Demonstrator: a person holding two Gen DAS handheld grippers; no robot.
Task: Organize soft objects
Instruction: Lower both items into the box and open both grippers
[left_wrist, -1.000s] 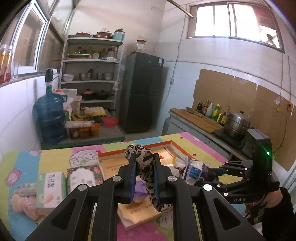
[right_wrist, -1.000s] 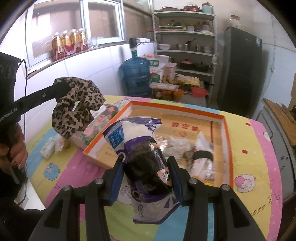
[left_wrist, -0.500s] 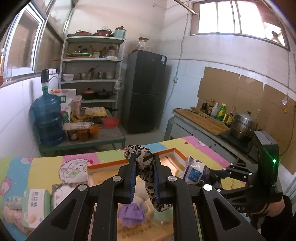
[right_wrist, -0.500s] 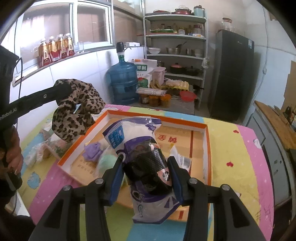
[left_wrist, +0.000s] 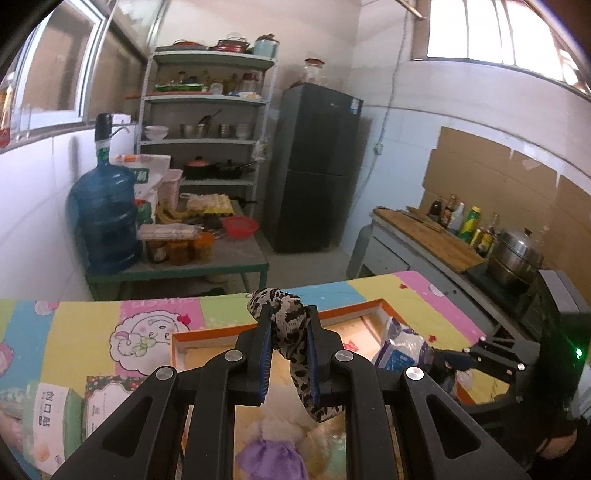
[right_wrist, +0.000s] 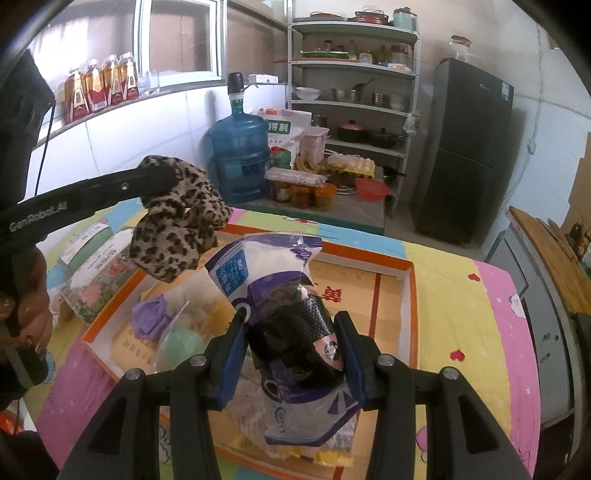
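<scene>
Left gripper (left_wrist: 288, 354): jaws drawn close together and clamped on the leopard-print scrunchie (left_wrist: 291, 332); pitched downward over the orange-rimmed box (left_wrist: 207, 334); seen from the right wrist camera it reaches in from the left side, with the scrunchie (right_wrist: 177, 218) bunched at its tip above the box's left rim.
Left hand (right_wrist: 26, 314): wrapped round the gripper's handle at the left edge of the table; fingers curled, nails showing.
Leopard-print scrunchie: held clear of the box floor; a loose loop hangs below the fingers.
Right gripper (right_wrist: 295, 350): jaws about half apart, pads pressing either side of the purple-and-white plastic packet (right_wrist: 280, 295); tilted down over the near part of the box; in the left wrist view it enters from the right, its tip above the box's right end.
Purple-and-white plastic packet: gripped at its dark, mesh-patterned lower part; upper end stands up and leans to the left; lower end hangs below the fingers above the box's near rim.
Orange-rimmed box: shallow, open-topped, resting on the table (right_wrist: 461, 295); its long rims run roughly parallel to the table's far edge.
Box contents: purple cloth (right_wrist: 149, 317) and a pale green round item (right_wrist: 181, 343) in clear wrap at the left end; right end bare, printed red lines visible.
Table: covered with a pastel patchwork cloth; a floral-printed pack (right_wrist: 96, 284) lies just outside the box's left rim.
</scene>
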